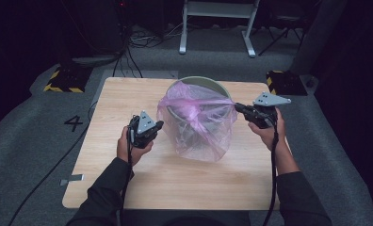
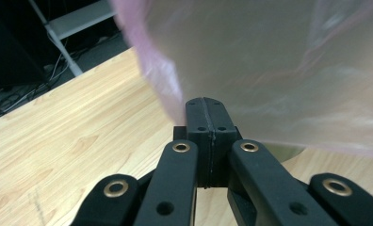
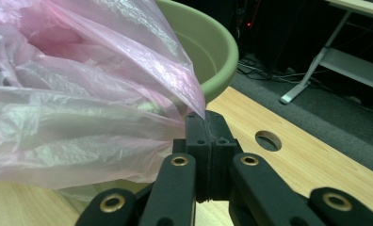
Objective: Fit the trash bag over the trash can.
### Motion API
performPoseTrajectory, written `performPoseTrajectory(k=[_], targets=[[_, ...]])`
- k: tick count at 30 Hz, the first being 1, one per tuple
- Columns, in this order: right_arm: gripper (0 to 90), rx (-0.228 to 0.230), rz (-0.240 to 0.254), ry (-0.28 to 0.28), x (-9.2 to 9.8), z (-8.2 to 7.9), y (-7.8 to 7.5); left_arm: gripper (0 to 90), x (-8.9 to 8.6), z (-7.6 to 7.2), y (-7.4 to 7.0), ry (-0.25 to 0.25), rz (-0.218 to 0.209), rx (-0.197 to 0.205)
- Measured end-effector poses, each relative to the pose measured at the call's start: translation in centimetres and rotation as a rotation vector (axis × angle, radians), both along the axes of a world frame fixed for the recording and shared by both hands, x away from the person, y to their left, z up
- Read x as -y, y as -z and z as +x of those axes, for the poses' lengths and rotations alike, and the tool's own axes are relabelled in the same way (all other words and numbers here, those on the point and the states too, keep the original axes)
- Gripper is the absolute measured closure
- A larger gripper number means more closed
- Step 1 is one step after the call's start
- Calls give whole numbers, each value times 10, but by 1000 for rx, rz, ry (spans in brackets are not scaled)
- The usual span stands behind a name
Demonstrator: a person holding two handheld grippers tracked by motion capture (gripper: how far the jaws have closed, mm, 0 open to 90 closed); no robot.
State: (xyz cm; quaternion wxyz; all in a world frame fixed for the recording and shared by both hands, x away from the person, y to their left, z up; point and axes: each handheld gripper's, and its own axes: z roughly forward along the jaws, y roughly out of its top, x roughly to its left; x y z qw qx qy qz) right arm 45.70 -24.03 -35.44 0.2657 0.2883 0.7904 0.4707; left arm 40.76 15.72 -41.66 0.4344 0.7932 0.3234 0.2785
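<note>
We see a pale green bin point(image 1: 208, 82) standing near the far edge of the surface point(image 1: 114, 188), a little right of centre, with a pink bag point(image 1: 198, 125) draped over its mouth and hanging down its near side. Broad bare wood lies open along the near edge and toward the left edge; the far left corner is free as well.

Left tongs point(image 1: 159, 125) sit just beside the bag's left flank; in the left gripper view their jaws are pressed together, tips point(image 2: 206, 106) against the film, and we cannot tell whether any plastic is caught between them. Right tongs point(image 1: 237, 107) sit at the bag's upper right, above the right edge area; the right gripper view shows them pinching a drawn-out corner of the bag point(image 3: 194, 101), stretched taut to a point.

Surface: light wood-grain board, rounded corners, one round hole point(image 3: 268, 140) near the right side. It stands on grey carpet point(image 1: 29, 136) marked with a "4" point(image 1: 73, 123); yellow-black striped blocks point(image 1: 62, 80) lie past the far corners, and a white frame point(image 1: 217, 23) stands behind.

Bag: thin, translucent, crinkled, glossy. Bin: smooth, rounded rim, matte plastic look. Tongs: black, brass-ringed pivots.
</note>
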Motion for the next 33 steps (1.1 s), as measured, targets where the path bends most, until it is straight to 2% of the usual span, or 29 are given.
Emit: performPoseTrajectory(k=[3,4,5,7,9,10,11,13,14,16,17,19,21,24,25,28,29,31,33], targets=[[900,2,-4,5,1,0,2,900,-7,4,6,23,-9,-12],[894,-1,-3,5,1,0,2,900,-10,4,7,41,-28,-17],[886,0,-3,5,1,0,3,887,-14,5,8,76,-64,-27],[870,5,4,-1,2,0,2,592,-21,5,3,39,-111,-1],[866,14,3,4,2,0,1,351,-30,6,-6,13,-170,8],[865,19,4,4,3,0,0,300,-36,8,-13,29,-221,16],[865,21,4,5,3,0,-2,278,-39,9,-17,36,-244,18],[865,28,1,8,3,0,-4,242,-41,12,-29,23,-249,43],[867,31,0,10,3,0,-4,259,-41,15,-37,47,-248,53],[878,33,-2,19,2,2,-6,283,-39,18,-49,58,-225,87],[884,33,-3,24,1,3,-6,312,-38,20,-53,74,-224,87],[891,32,-8,34,-1,6,-7,346,-34,27,-60,73,-206,92],[898,28,-15,53,-4,11,-6,358,-30,36,-62,95,-221,70],[900,15,-19,75,-8,18,-4,391,-23,47,-62,101,-189,53],[900,9,-17,82,-9,22,-2,440,-22,49,-61,106,-186,48],[900,4,-33,113,-13,28,0,662,-20,54,-57,122,-159,56],[900,-7,-23,121,-14,31,1,765,-19,56,-56,110,-151,58],[900,-9,-32,136,-15,34,2,870,-17,60,-53,91,-127,61],[900,-27,-32,141,-17,39,6,899,-17,64,-51,93,-136,48]])
